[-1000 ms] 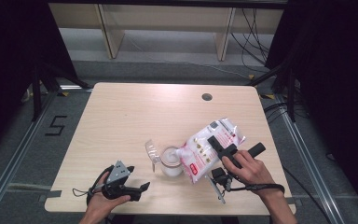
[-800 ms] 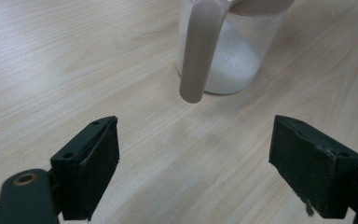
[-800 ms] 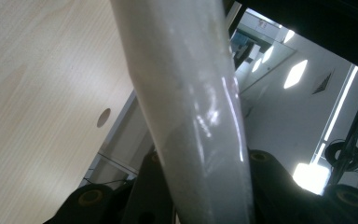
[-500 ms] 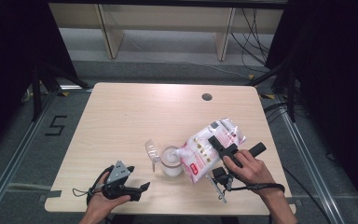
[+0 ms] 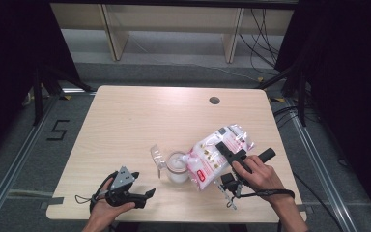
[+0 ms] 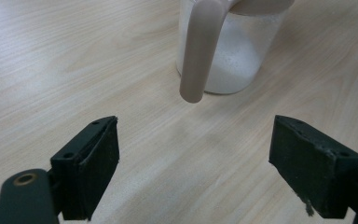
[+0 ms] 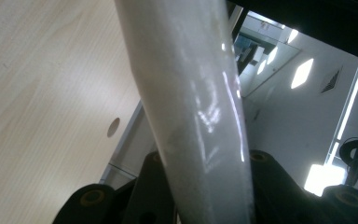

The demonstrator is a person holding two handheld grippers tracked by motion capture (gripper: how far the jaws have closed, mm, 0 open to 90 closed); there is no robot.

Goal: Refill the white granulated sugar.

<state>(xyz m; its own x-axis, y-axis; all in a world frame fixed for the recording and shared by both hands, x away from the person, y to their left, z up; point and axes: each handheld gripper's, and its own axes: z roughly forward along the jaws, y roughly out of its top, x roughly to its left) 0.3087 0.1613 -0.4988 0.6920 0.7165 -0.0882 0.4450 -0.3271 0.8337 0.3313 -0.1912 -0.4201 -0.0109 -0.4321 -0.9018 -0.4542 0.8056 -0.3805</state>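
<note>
A: What's nearest, at the bottom of the high view?

B: At lower left the left gripper (image 5: 147,194) rests on the table (image 5: 140,121), its jaws wide apart with nothing between them. At lower right a hand holds the right gripper (image 5: 221,146).

A: And that one's jaws?

B: Clamped on the bag (image 5: 216,154), a white pouch with pink print, tilted with its lower end over the pitcher (image 5: 178,166).

A: Where does the pitcher sit?

B: Just below centre of the frame, on the table. In the left gripper view its handle (image 6: 199,49) hangs at the top, a little beyond the jaws; it holds white grains.

A: Farther back?

B: A small round hole (image 5: 214,100) in the tabletop at upper right.
</note>
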